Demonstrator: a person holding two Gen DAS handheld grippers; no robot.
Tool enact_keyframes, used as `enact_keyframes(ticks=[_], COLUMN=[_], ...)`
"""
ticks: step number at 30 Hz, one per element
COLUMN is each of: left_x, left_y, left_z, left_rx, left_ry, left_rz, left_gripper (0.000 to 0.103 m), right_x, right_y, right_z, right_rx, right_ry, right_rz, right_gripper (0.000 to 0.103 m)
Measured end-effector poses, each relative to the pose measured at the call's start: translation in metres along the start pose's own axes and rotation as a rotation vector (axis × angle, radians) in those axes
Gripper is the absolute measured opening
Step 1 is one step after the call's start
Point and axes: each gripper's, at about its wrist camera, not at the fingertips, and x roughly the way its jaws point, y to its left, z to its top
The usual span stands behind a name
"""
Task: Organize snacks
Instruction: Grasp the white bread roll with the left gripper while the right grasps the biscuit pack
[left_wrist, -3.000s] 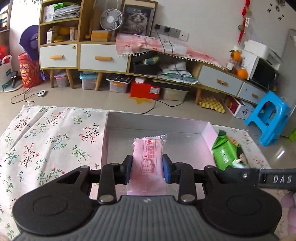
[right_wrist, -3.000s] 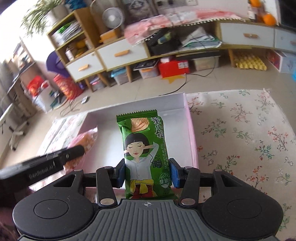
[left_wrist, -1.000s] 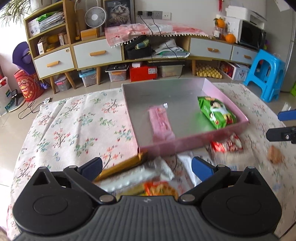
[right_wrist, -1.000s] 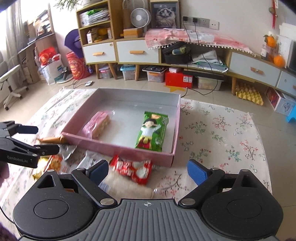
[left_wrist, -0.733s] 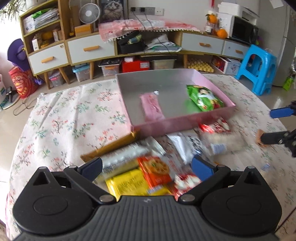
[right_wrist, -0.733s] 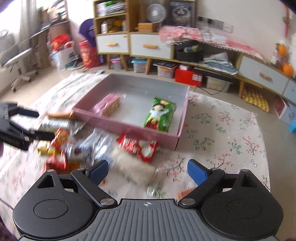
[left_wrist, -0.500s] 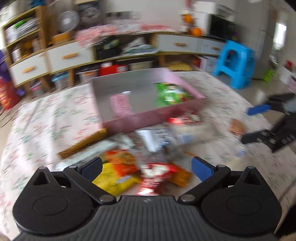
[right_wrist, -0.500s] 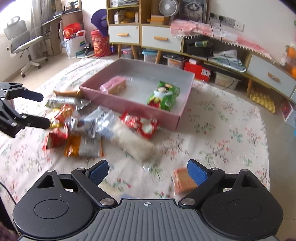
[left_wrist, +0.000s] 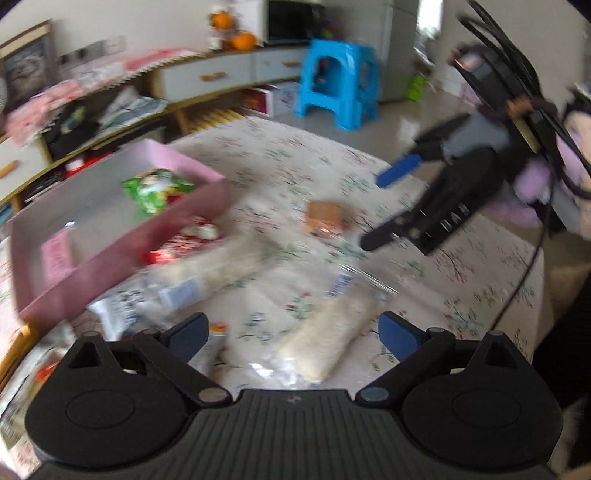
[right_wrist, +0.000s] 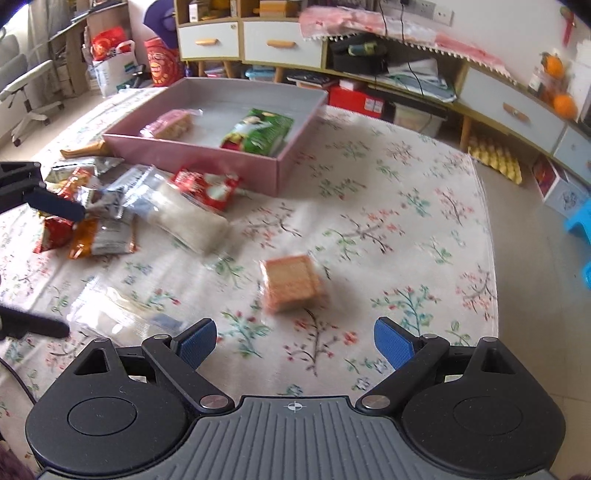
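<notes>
**Loose snacks on the floral cloth, both grippers spread wide**

A pale, soft-looking roll in clear crinkly wrap (left_wrist: 325, 347) lies on the flower-printed cloth (right_wrist: 406, 221), just ahead of the left gripper (left_wrist: 293, 332) and between its blue-padded fingers, which stand wide apart and hold nothing. A square biscuit pack in clear film (right_wrist: 291, 282) lies alone ahead of the right gripper (right_wrist: 295, 338), whose fingers are also spread wide and empty. Behind it lies a heap of glossy foil packets, among them a red-and-white packet (right_wrist: 207, 188) touching the shallow pink cardboard box (right_wrist: 207, 158). Inside the box lie a green packet (right_wrist: 258, 133) and a pink wrapped bar (right_wrist: 170, 123), apart from each other.
</notes>
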Motion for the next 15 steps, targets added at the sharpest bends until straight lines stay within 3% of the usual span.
enact_keyframes(ticks=[6, 15], left_x=[0.023, 0.041], left_y=[-0.015, -0.017], left_z=[0.0, 0.001], left_rx=[0.081, 0.102], left_ry=[0.078, 0.133], left_rz=[-0.039, -0.058], left_gripper=[0.087, 0.072], right_x=[0.01, 0.026], right_y=[-0.007, -0.005], right_z=[-0.002, -0.003], right_rx=[0.006, -0.019], right_ry=[0.027, 0.067], right_rz=[0.001, 0.011], right_gripper=[0.094, 0.094])
